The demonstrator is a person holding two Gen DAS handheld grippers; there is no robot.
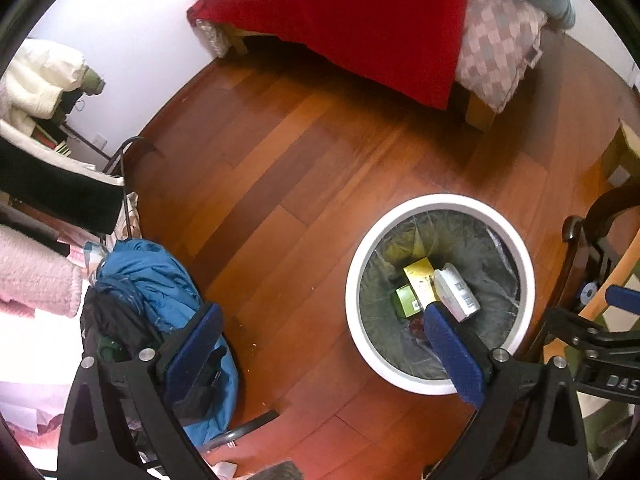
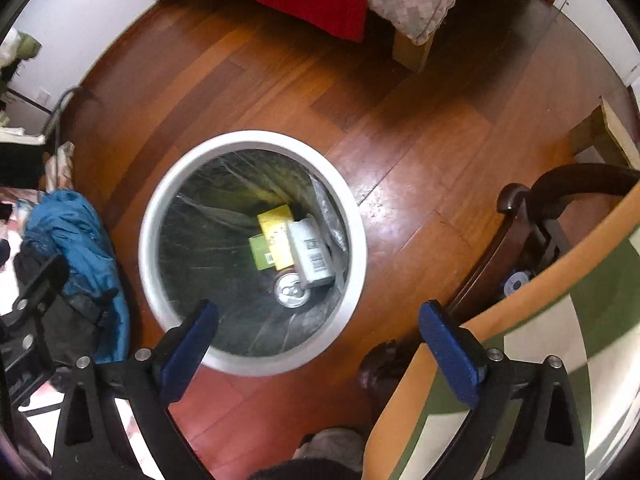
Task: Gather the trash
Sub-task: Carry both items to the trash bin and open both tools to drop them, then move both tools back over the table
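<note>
the left gripper (image 1: 320, 328) is hanging over the wooden floor (image 1: 288, 184) with its blue pads spread wide and nothing between them. its right finger (image 1: 452, 352) is reaching across the near rim of the white trash bin (image 1: 440, 200), which is sitting just ahead and to the right of that gripper. a crumpled blue jacket (image 1: 160, 280) is lying beside its left finger, on a heap of clothes.

the right gripper (image 2: 318, 334) is pointing straight down, also standing wide open and empty. the bin (image 2: 256, 138) is sitting directly ahead of it and a little left, and its left finger (image 2: 192, 344) is overlapping the bin's near rim. its right finger is hanging over the edge of an orange, green and white cushion (image 2: 560, 320), next to a dark wooden chair frame (image 2: 560, 184).

the trash is lying at the bottom of the bin, inside a dark plastic liner (image 2: 208, 240): a yellow box (image 2: 276, 220), a green box (image 2: 258, 252) partly under it, a white carton (image 2: 310, 248) with barcodes leaning across them, and a silver can (image 2: 292, 290) standing on end nearest the right gripper. in the left wrist view the can is hidden behind the finger.

well beyond both grippers, a bed with a red cover (image 1: 360, 20) and a checked quilt (image 1: 496, 48) is standing against the wall.
</note>
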